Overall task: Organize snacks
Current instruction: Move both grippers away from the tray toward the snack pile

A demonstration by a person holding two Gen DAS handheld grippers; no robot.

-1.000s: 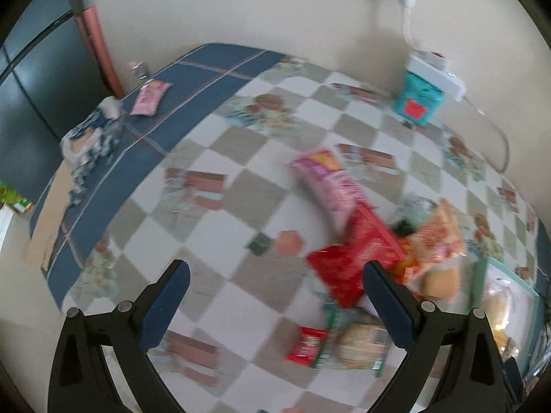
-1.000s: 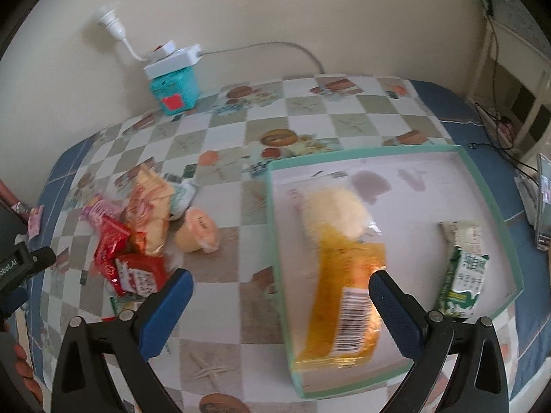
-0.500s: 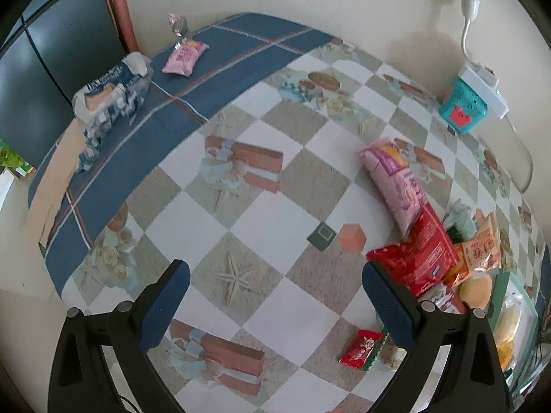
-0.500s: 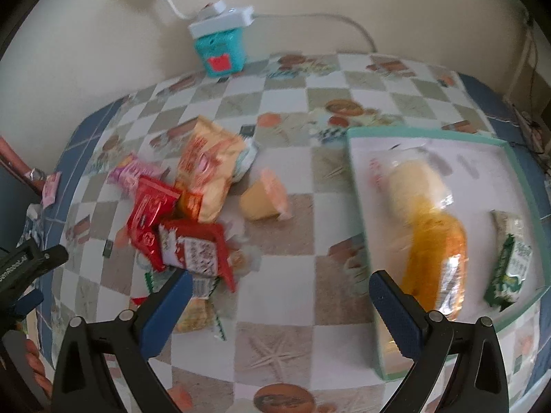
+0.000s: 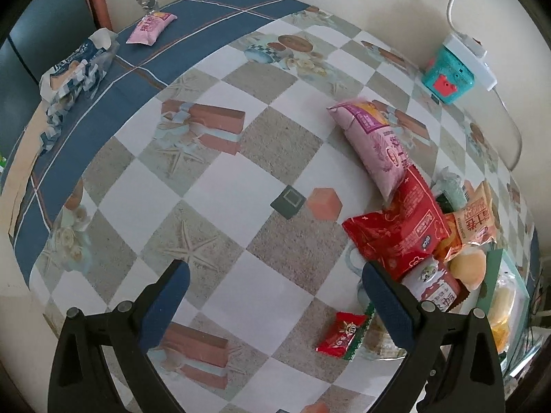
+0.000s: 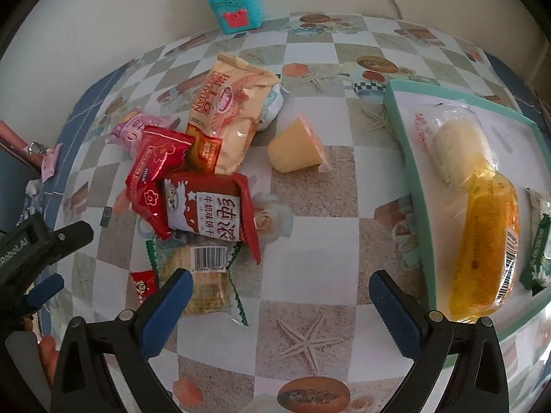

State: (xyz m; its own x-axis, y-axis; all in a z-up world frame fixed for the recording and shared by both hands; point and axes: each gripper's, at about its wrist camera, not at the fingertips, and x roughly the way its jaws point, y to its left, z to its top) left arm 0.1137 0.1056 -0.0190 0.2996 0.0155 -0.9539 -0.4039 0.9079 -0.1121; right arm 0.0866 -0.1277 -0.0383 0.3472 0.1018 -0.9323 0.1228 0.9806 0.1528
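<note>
Both sets of tongs hung empty over the bench point(image 6: 310, 227), and nothing was gripped yet. The right tongs point(image 6: 280, 296) stood wide apart above the checked cloth, their left pad just over the clear-wrapped cracker pack point(image 6: 206, 275) at the near end of the heap. The left tongs point(image 5: 275, 289) were spread wide too, off to the side of the heap, with the small red candy point(image 5: 341, 334) lying near their right pad. The snacks sat in a loose pile: a red biscuit pack point(image 6: 210, 213) overlapping a red pouch point(image 6: 155, 168), an orange bag point(image 6: 227, 120) propped above them, a pink bag point(image 5: 375, 144) at the far end, and a yellow jelly cup point(image 6: 298, 148) lying on its side apart from the rest. The teal tray point(image 6: 413, 172) on the right already held a long yellow bread pack point(image 6: 482, 227) and a green-and-white bar point(image 6: 537, 254). So this looked like the reach for the next snack, with sorting only begun. The next move, I'd judge, called for the right tongs to drop and close on one pack only, most likely the cracker pack or the biscuit pack, without dragging its neighbours, then carry it across to the tray's free space.
</note>
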